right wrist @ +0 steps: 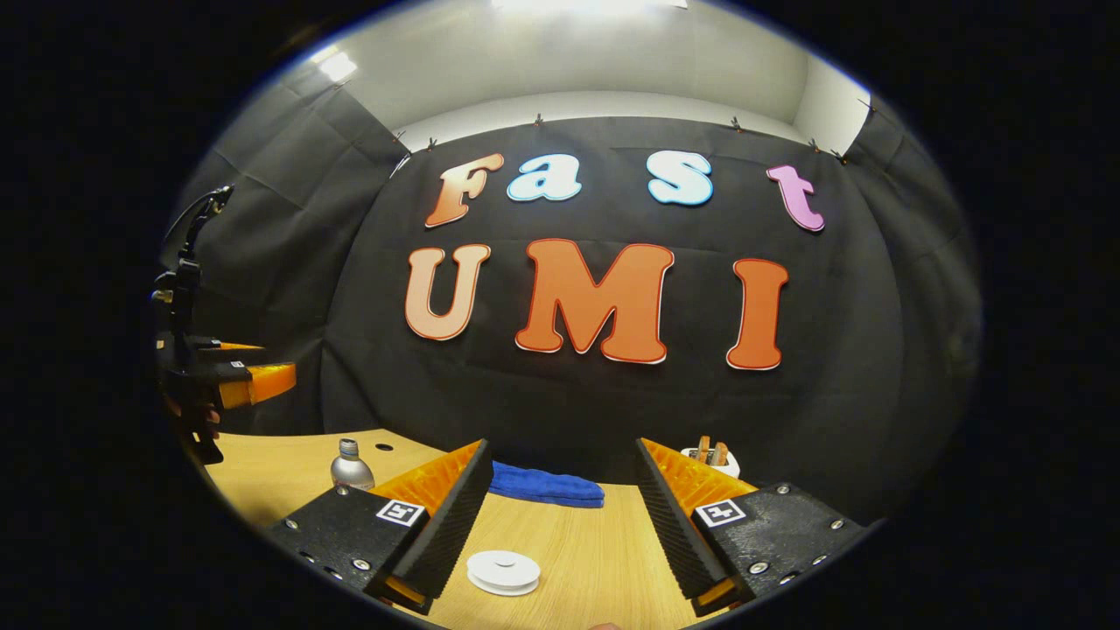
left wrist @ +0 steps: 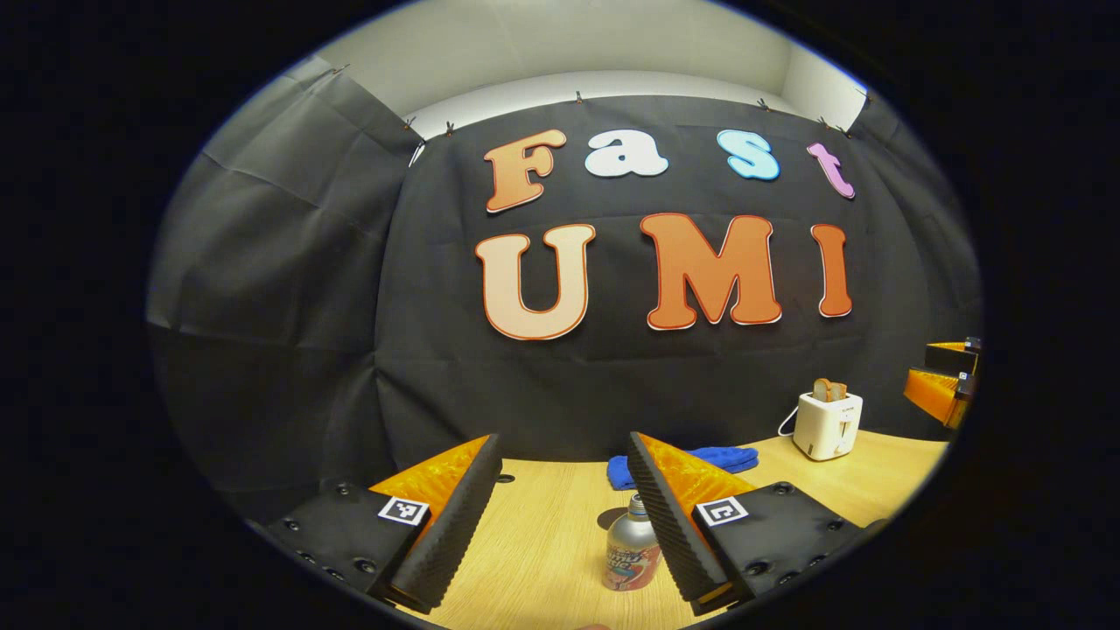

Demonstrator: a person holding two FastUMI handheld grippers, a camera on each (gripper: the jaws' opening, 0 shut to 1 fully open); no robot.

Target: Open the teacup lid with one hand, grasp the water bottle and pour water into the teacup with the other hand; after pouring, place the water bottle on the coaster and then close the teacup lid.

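Observation:
A silver water bottle with a printed label stands upright on the wooden table, just beyond my left gripper. The gripper's right finger covers part of the bottle. That gripper is open and holds nothing. Behind the bottle lies a dark flat round patch, maybe the coaster. In the right gripper view a low white round piece, the teacup's lid as far as I can tell, sits on the table between the fingers of my right gripper, which is open and above it. The bottle stands far left there.
A blue cloth lies folded at the table's back edge. At the back right stands a white toaster with bread in it. The table has a small hole. The other gripper shows at each view's edge.

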